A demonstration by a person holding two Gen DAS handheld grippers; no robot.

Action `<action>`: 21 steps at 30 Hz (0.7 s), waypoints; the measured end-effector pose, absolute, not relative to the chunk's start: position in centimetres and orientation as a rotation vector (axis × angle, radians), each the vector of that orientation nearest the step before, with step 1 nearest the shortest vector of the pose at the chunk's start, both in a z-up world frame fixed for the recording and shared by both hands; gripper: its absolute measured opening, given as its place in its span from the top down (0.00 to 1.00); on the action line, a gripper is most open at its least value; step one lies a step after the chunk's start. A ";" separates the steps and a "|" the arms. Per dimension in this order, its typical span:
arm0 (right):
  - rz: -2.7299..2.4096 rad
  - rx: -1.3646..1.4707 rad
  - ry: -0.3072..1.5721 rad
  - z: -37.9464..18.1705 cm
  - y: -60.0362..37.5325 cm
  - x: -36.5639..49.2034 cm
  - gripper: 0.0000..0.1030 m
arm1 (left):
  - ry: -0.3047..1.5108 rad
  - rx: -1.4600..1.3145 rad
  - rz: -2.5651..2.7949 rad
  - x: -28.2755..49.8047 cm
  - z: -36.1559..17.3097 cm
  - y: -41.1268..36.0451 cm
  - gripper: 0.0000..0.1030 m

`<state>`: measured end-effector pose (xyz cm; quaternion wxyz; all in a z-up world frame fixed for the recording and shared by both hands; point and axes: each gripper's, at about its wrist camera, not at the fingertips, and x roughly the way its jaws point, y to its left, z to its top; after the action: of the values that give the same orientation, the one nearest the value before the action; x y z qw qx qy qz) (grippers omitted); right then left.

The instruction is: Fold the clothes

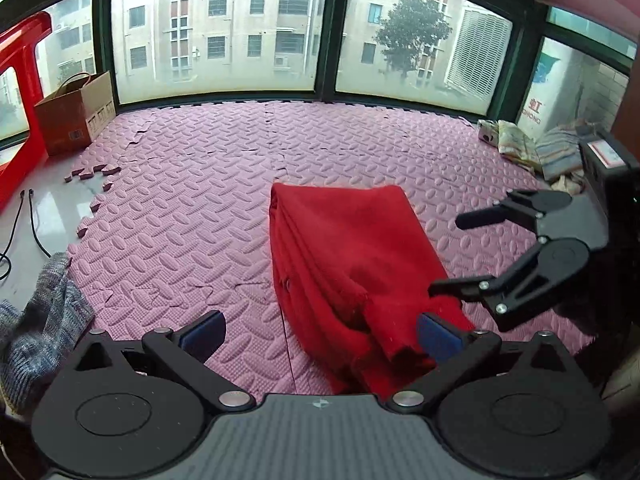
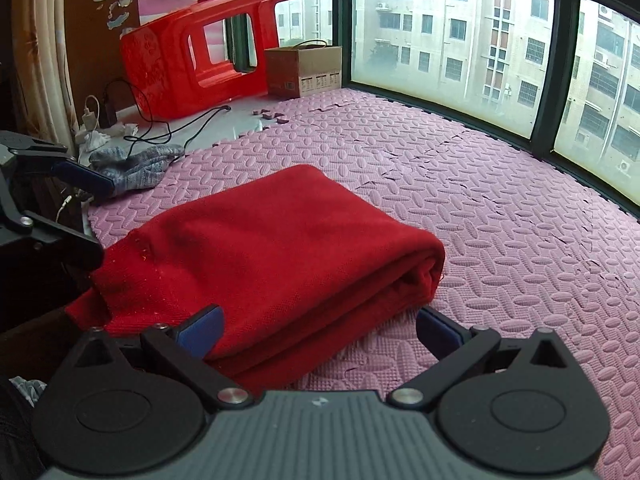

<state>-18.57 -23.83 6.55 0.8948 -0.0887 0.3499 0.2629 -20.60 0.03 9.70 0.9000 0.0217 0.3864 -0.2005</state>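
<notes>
From your left wrist view, your left gripper (image 1: 320, 330) has its fingers spread wide with nothing between them; the right-hand pad sits against the near end of the red garment (image 1: 352, 264), but does not pinch it. This view alone shows your right gripper (image 1: 444, 256) from the side, fingers parted, the lower one touching the cloth's right edge. It also shows the folded striped fabrics (image 1: 532, 148) stacked at the far right by the window, and the garment as a long narrow strip with pleated layers along its left side.

From your right wrist view, your right gripper (image 2: 320, 330) is wide open and holds nothing, with the garment's long folded edge lying between its pads. Here you see the garment's thickness: several layers, rounded at the far fold. It lies on the pink foam mat (image 2: 500, 220). Only here do the whole red plastic stool (image 2: 192, 52) and the left gripper's (image 2: 76, 208) open fingers at the cloth's left end show.
</notes>
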 end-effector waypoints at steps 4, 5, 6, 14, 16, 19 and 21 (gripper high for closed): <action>0.552 -0.146 0.691 7.2 -23.8 -18.6 0.00 | 0.833 0.053 -0.346 -18.8 8.2 -0.6 0.00; 0.556 -0.156 0.701 6.9 -23.7 -18.6 0.00 | 0.842 0.057 -0.328 -18.4 7.8 -0.8 0.00; 0.557 -0.173 0.720 6.4 -23.5 -18.6 0.00 | 0.849 0.072 -0.314 -18.2 7.3 -0.9 0.00; 0.559 -0.101 0.738 7.0 -25.0 -17.3 0.00 | 0.816 0.071 -0.402 -19.5 7.6 1.0 0.00; 0.543 -0.063 0.728 7.8 -25.7 -16.0 0.00 | 0.804 0.076 -0.439 -20.0 7.9 1.7 0.00; 0.521 0.004 0.729 8.3 -26.5 -13.6 0.00 | 0.802 0.124 -0.492 -21.2 7.6 2.0 0.00; 0.520 0.053 0.743 8.1 -26.8 -11.8 0.00 | 0.817 0.154 -0.529 -22.0 7.1 1.9 0.00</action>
<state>-11.81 -26.79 8.11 0.8986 0.0254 0.3588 0.2513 -22.02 1.88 7.06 0.8811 0.0741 0.3920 -0.2540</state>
